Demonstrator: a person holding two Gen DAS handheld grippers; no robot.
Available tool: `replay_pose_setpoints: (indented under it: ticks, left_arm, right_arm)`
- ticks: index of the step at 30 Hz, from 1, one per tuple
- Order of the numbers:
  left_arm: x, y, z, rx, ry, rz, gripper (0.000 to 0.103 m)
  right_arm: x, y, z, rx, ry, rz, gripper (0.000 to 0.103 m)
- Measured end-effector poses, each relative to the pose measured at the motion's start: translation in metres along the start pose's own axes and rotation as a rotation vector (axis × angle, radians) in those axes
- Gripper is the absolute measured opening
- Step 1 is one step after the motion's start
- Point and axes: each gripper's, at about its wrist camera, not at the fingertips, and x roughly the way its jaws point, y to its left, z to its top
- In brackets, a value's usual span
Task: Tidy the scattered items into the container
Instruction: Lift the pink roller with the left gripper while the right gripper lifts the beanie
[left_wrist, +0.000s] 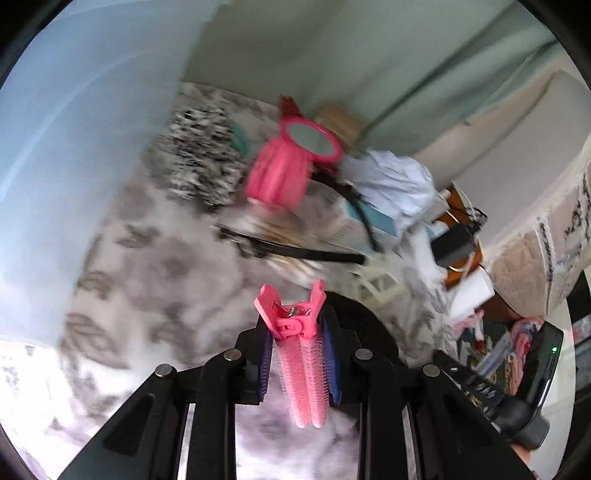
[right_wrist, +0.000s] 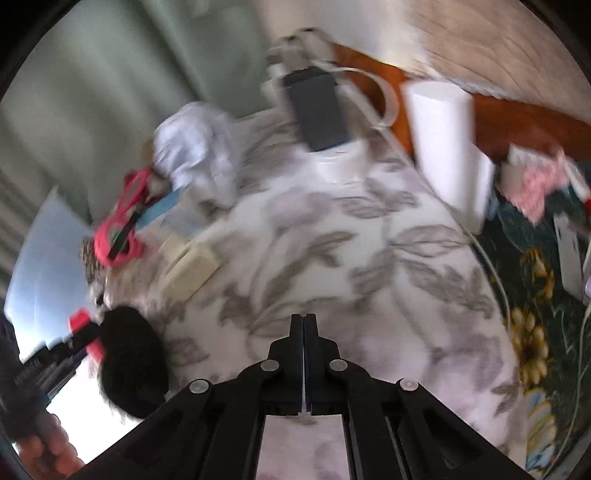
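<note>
- Left gripper (left_wrist: 295, 354): blue pads (left_wrist: 266, 363) narrow, clamped on 1 pink plastic hair-roller clip (left_wrist: 301, 363); clip's hinged end projects toward 12 o'clock beyond the fingertips.
- Right gripper (right_wrist: 303, 321): jaws fully together, nothing between them, over the white bedsheet with grey leaf print (right_wrist: 332, 258).
- Left wrist view: pink ribbed cup (left_wrist: 275, 175) with round pink-framed mirror (left_wrist: 310, 138) at 12 o'clock from the held clip, well apart; thin black headband (left_wrist: 295, 249) between them.
- Black fuzzy round item (right_wrist: 129, 362) at 9 o'clock of the right gripper.
- Container: cannot tell.
</note>
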Motion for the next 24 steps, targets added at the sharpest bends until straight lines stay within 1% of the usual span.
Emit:
replay_pose_setpoints:
  ticks: [1, 3, 4, 8, 10, 12, 13, 14, 17, 20, 22, 24]
  left_arm:
    - [0.0, 0.004, 0.0, -0.007, 0.004, 0.003, 0.026]
    - [0.002, 0.002, -0.001, -0.001, 0.01, 0.001, 0.026]
    - [0.003, 0.001, -0.002, 0.003, 0.013, 0.0, 0.026]
    - [0.003, -0.008, -0.004, 0.045, 0.013, 0.003, 0.026]
    - [0.002, -0.009, -0.005, 0.056, 0.012, 0.007, 0.026]
    - [0.001, -0.009, -0.006, 0.061, 0.012, 0.008, 0.026]
    - [0.0, -0.009, -0.006, 0.061, 0.011, 0.009, 0.026]
    - [0.0, -0.008, -0.007, 0.061, 0.011, 0.009, 0.026]
    - [0.0, -0.008, -0.007, 0.06, 0.012, 0.01, 0.027]
    - [0.0, -0.008, -0.007, 0.061, 0.012, 0.009, 0.027]
    - [0.0, -0.007, -0.008, 0.062, 0.011, 0.008, 0.027]
    - [0.0, -0.007, -0.008, 0.063, 0.011, 0.007, 0.027]
  right_arm:
    - [-0.002, -0.006, 0.002, 0.017, 0.0, 0.013, 0.001]
    - [-0.004, -0.007, 0.003, 0.013, 0.012, 0.059, 0.001]
    - [-0.005, -0.002, 0.001, -0.002, 0.021, 0.083, 0.005]
    - [-0.009, 0.027, -0.009, -0.093, 0.068, 0.189, 0.005]
    - [-0.012, 0.04, -0.015, -0.114, 0.095, 0.27, 0.006]
    - [-0.014, 0.048, -0.022, -0.121, 0.125, 0.337, 0.02]
    - [-0.013, 0.052, -0.025, -0.122, 0.136, 0.359, 0.04]
    - [-0.012, 0.057, -0.029, -0.123, 0.145, 0.376, 0.046]
    - [-0.008, 0.07, -0.04, -0.131, 0.177, 0.435, 0.046]
    - [-0.005, 0.084, -0.046, -0.146, 0.188, 0.482, 0.046]
    - [0.002, 0.092, -0.047, -0.161, 0.192, 0.472, 0.046]
    - [0.013, 0.096, -0.045, -0.142, 0.194, 0.462, 0.046]
